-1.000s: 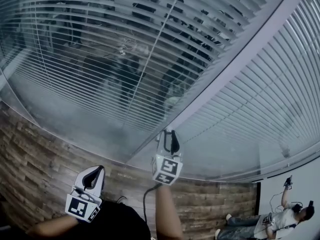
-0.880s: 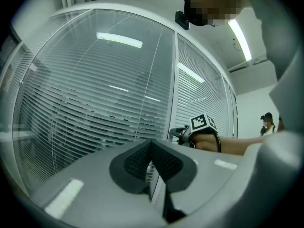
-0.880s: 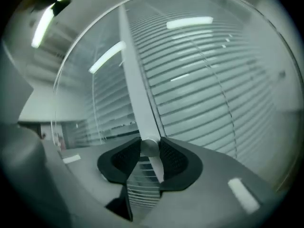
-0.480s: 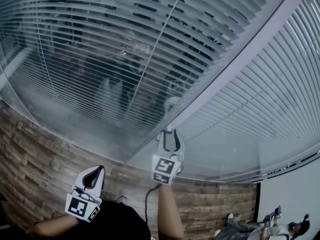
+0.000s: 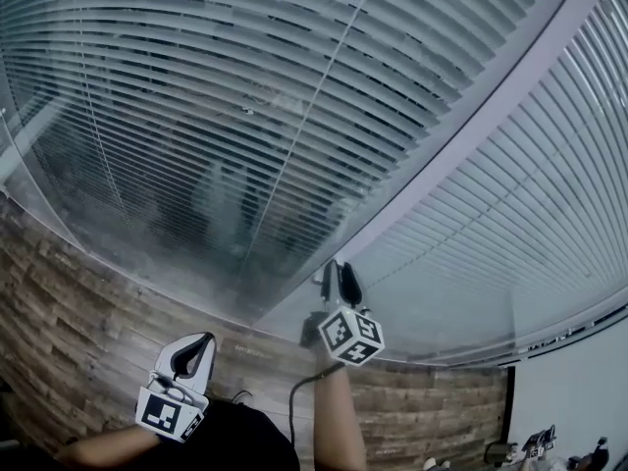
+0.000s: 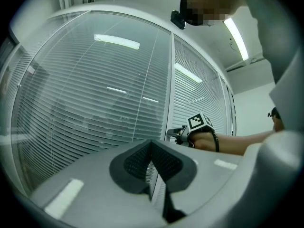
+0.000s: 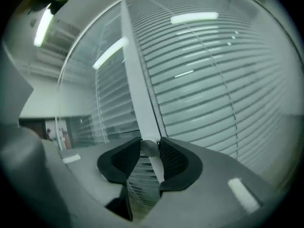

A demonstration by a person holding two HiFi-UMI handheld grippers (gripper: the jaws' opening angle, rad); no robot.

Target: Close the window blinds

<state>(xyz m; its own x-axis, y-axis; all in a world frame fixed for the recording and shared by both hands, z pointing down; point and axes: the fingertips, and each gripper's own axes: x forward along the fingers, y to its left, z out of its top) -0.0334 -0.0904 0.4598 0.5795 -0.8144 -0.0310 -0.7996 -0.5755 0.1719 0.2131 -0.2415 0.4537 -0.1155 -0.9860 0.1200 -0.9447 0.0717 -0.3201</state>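
Horizontal window blinds [image 5: 196,116] hang behind glass, their slats tilted nearly flat with dim shapes showing through. A second blind panel [image 5: 510,224] lies to the right of the grey window post [image 5: 471,126]. My right gripper [image 5: 339,269] is at the foot of that post. In the right gripper view its jaws are closing and its pads [image 7: 173,156] press on a small round metal knob [image 7: 149,147]. My left gripper [image 5: 199,342] hangs lower and to the left, shut on nothing [image 6: 151,144]. The left gripper view shows the right gripper [image 6: 178,134] against the post.
A wood-patterned floor [image 5: 78,302] runs below the glass. A white wall [image 5: 569,391] stands at the right. A person [image 5: 597,454] is partly in view at the bottom right corner. The cable from the right gripper [image 5: 294,400] hangs beside the forearm.
The slats have tilted further shut, so less shows through the left panel. The right gripper's jaws widened, then came back onto the knob, and its marker cube has rotated.
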